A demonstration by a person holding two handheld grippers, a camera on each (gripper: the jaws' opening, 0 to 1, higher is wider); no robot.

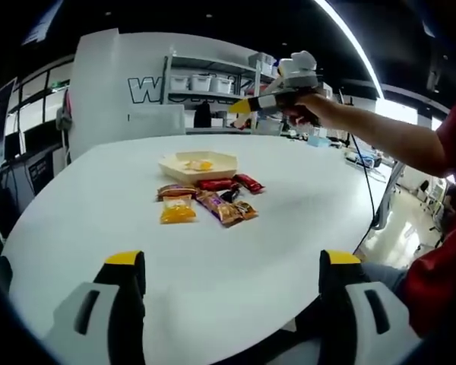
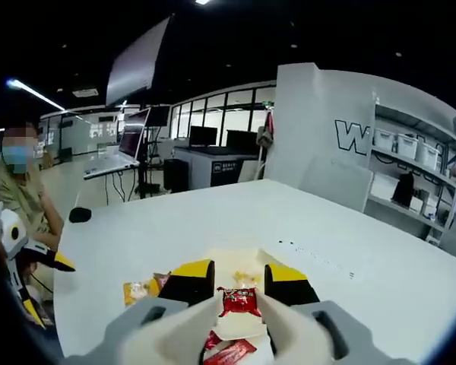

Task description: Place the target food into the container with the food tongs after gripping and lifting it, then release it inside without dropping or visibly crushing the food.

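A small red snack packet [image 2: 239, 303] hangs between the yellow-tipped jaws of my right gripper [image 2: 238, 283], which is shut on it. Below it lies the cream tray [image 2: 229, 262] with a yellow food piece [image 2: 247, 278] inside. In the left gripper view the same tray [image 1: 213, 173] sits mid-table with the yellow piece [image 1: 198, 163]. Several packets lie in front of it: red ones [image 1: 248, 182], a brown one [image 1: 177, 190], a yellow one [image 1: 178, 211]. A hand holds the right gripper [image 1: 247, 105] high above the tray's far side. My left gripper [image 1: 232, 262] stands wide open near the table's front edge.
The white table [image 1: 304, 228] is broad, with bare room right of the packets. Shelves with bins [image 1: 205, 82] stand behind it. In the right gripper view a yellow packet [image 2: 137, 290] and a red packet [image 2: 232, 351] lie by the tray, and the left gripper [image 2: 30, 266] is at far left.
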